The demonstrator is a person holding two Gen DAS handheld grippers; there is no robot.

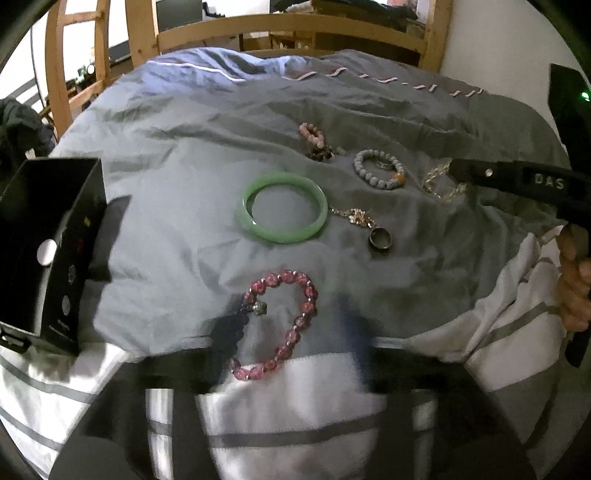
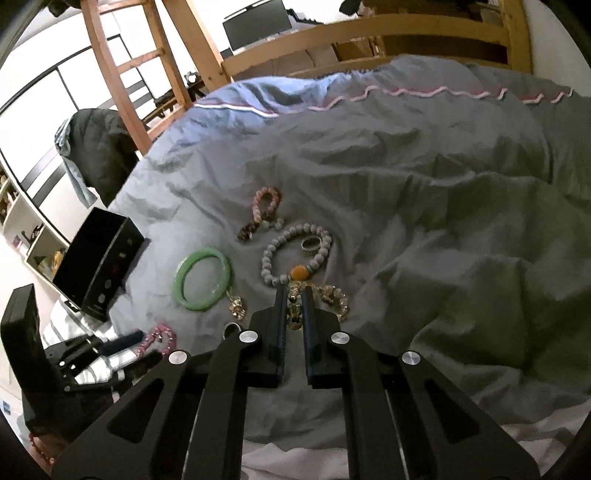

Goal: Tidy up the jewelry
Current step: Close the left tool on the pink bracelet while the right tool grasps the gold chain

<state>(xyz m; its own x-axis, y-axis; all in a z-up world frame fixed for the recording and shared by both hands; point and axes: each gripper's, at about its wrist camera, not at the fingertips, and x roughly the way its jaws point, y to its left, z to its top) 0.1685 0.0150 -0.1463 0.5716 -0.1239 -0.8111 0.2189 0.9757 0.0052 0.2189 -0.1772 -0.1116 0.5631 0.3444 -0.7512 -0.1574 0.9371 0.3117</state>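
Note:
Jewelry lies on a grey bedsheet [image 1: 166,166]. A green bangle [image 1: 284,207] sits mid-bed, also in the right wrist view [image 2: 203,279]. A pink bead bracelet [image 1: 284,325] lies at my left gripper [image 1: 291,332], whose blurred fingers stand apart on either side of it. My right gripper [image 2: 294,295] is shut on a clear crystal bracelet [image 2: 334,299], which also shows in the left wrist view [image 1: 439,184]. A grey bead bracelet [image 2: 295,254] with a ring [image 2: 312,244] inside lies just beyond. A black box [image 1: 44,251] stands open at the left.
A pale pink bracelet [image 1: 313,134], a gold pendant [image 1: 356,216] and a dark ring [image 1: 380,240] lie among the pieces. A wooden bed frame [image 1: 295,31] rises behind. White striped fabric [image 1: 288,406] covers the near edge.

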